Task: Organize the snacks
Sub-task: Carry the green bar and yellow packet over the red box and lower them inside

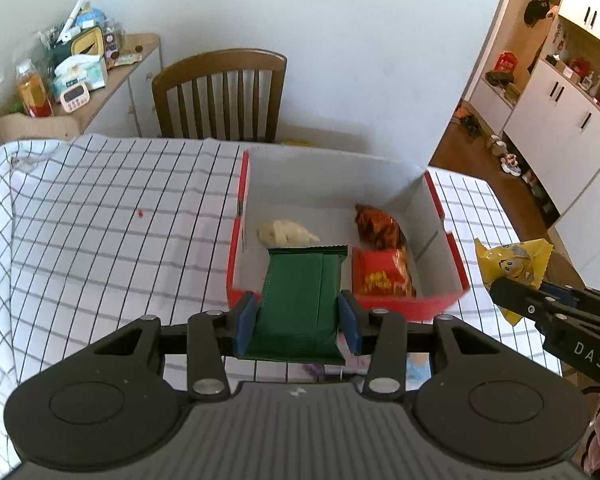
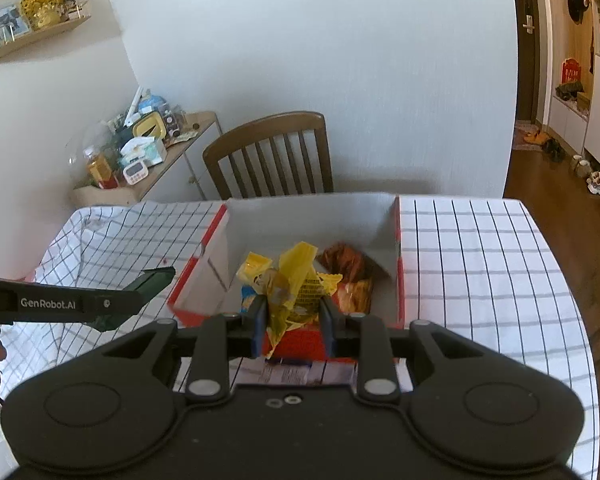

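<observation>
Snacks [image 1: 296, 304]: flat, crinkled foil packets

My left gripper [image 1: 298, 314] is clamped on a green packet [image 1: 296, 304], blue pads pressing its two long edges, the packet pointing toward twelve o'clock over the near wall of the box [image 1: 416, 304]. The box is red outside, white inside, and sits on a checked cloth [image 1: 100, 220]. Inside I see a pale wrapped snack [image 1: 286, 233] at eleven o'clock from the packet's tip, a red bag [image 1: 382, 274] just at three o'clock of the packet, and a brown-orange bag [image 1: 376, 222] beyond it. At three o'clock my right gripper [image 1: 504, 284] pinches a yellow bag [image 1: 512, 262] outside the box. A chair [image 1: 220, 96] stands at twelve o'clock.
</observation>
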`<state>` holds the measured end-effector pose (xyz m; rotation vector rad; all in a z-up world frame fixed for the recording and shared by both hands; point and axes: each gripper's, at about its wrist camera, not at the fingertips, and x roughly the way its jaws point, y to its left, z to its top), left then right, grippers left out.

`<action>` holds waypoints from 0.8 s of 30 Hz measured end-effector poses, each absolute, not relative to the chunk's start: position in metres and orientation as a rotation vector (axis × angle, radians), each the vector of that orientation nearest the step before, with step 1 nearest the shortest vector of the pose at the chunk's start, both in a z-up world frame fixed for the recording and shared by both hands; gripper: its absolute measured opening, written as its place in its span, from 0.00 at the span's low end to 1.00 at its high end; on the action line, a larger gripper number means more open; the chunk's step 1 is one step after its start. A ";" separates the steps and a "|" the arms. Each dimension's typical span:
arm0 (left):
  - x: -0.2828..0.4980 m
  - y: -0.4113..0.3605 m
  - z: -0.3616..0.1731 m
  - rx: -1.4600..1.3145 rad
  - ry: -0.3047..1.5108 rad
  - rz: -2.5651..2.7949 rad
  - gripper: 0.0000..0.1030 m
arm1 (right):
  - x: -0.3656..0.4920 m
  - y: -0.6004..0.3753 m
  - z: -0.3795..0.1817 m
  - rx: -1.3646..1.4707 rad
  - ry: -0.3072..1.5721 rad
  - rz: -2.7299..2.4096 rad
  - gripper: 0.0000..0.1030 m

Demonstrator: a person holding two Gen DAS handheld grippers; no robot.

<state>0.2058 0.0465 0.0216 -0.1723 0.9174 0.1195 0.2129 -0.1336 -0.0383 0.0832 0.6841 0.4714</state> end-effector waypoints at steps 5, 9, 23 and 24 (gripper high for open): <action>0.232 0.048 0.023 -0.154 0.912 0.141 0.42 | 0.237 -0.128 -0.035 0.069 0.679 0.464 0.26; 0.254 0.050 0.018 -0.138 0.924 0.162 0.42 | 0.258 -0.123 -0.038 0.057 0.690 0.459 0.26; 0.320 0.053 -0.022 -0.116 1.013 0.206 0.42 | 0.330 -0.103 -0.077 0.033 0.794 0.422 0.26; 0.323 0.053 -0.025 -0.115 1.022 0.205 0.42 | 0.334 -0.102 -0.080 0.029 0.801 0.419 0.26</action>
